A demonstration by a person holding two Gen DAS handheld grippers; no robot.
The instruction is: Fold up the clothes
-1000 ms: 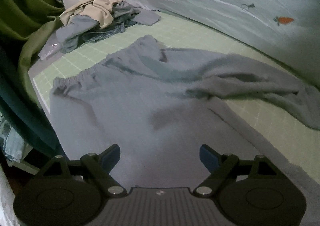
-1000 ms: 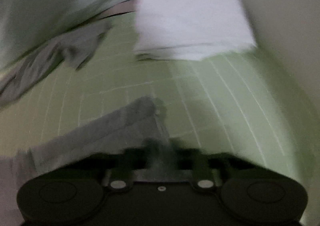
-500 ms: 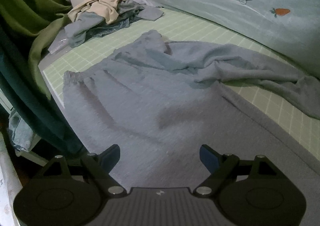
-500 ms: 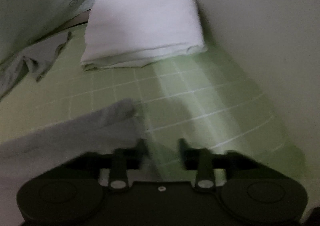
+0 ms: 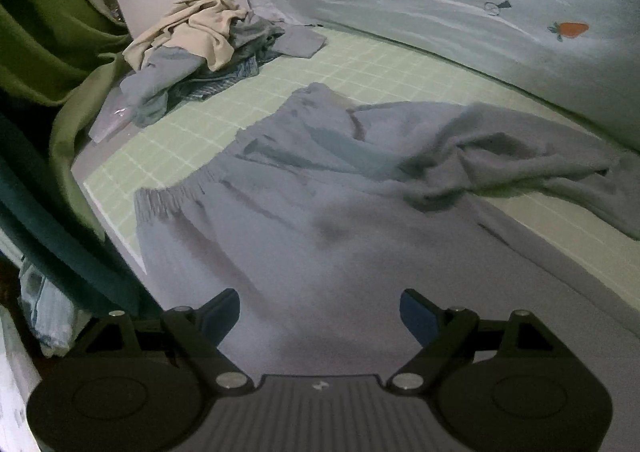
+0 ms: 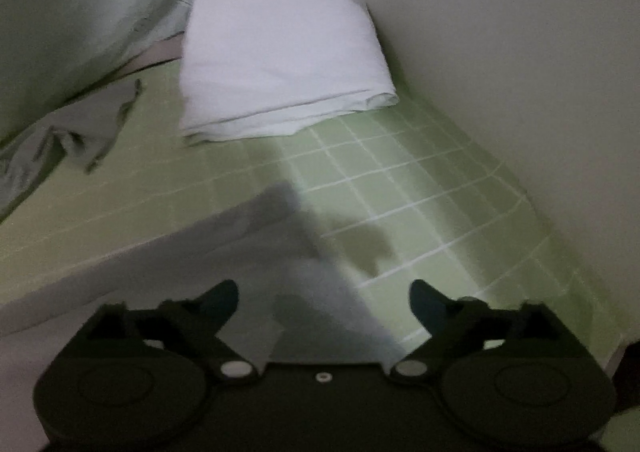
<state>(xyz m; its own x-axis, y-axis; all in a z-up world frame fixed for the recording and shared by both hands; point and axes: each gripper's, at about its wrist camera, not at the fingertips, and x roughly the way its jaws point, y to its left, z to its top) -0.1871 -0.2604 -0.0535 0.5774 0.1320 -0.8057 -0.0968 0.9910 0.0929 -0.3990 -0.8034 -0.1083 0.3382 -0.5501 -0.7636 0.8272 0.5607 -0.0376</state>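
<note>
Grey trousers point(image 5: 328, 212) lie spread on the green checked mat point(image 5: 380, 72), their elastic waistband point(image 5: 172, 200) at the left and one leg bunched toward the right. My left gripper point(image 5: 320, 312) hovers open over the near part of the cloth, nothing between its fingers. In the right wrist view the end of a grey trouser leg point(image 6: 248, 236) lies flat on the mat point(image 6: 420, 180). My right gripper point(image 6: 324, 304) is above it with its jaws opening wide; the cloth lies under them, not pinched.
A heap of beige and blue clothes point(image 5: 200, 48) sits at the mat's far left corner. A folded white sheet point(image 6: 280, 52) lies against the wall point(image 6: 500, 52). A pale quilt with a carrot print point(image 5: 460, 4) borders the far side; green and teal curtains point(image 5: 48, 64) hang at left.
My right gripper, shut on the trouser leg end a second ago, has opened and let it drop flat. The left gripper has drawn back slightly, showing more of the trousers and the mat.
</note>
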